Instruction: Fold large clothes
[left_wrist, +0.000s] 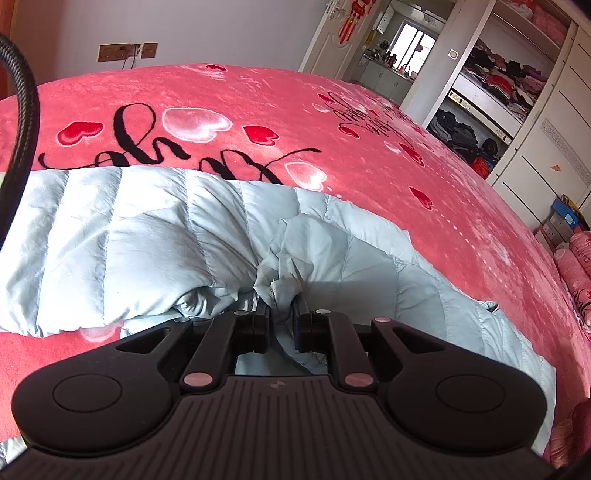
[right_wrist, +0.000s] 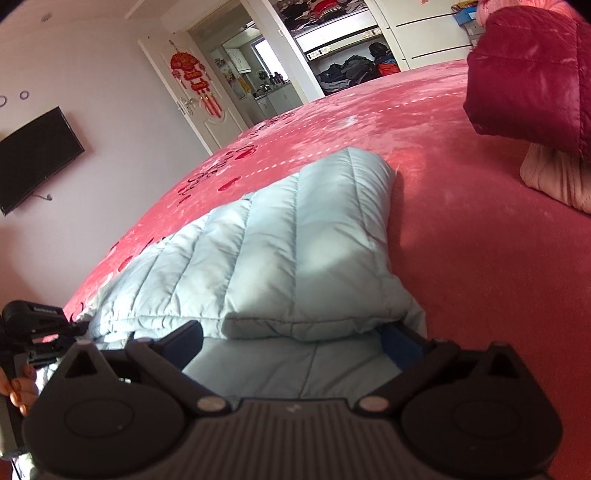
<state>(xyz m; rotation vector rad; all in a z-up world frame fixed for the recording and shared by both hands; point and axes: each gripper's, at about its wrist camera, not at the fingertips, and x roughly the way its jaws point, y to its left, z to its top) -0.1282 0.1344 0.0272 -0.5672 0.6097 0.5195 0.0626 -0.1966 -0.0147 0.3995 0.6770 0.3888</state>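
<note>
One bed (left_wrist: 369, 122) fills both views, covered by a single pink blanket (right_wrist: 480, 240) printed with red and white hearts and black script; on it lies one pale blue quilted down jacket (left_wrist: 122, 236), spread across the near side of the bed, its stitched panels running in parallel bands. In the right wrist view one dark red padded garment (right_wrist: 528, 81) sits at the far right of the bed, above a pale pink knitted piece (right_wrist: 554, 177); both lie well apart from the jacket. Beyond the bed stand an open wardrobe (left_wrist: 498, 85) stacked with clothes, a white door (right_wrist: 192, 99) with a red hanging ornament, and one wall-mounted television (right_wrist: 33, 158).

The left gripper (left_wrist: 281, 306) has its jaws nearly together, clamped on a bunched fold of the jacket; the right gripper (right_wrist: 295, 332) has its jaws wide apart, straddling a folded edge of the jacket, with no pinch visible.
</note>
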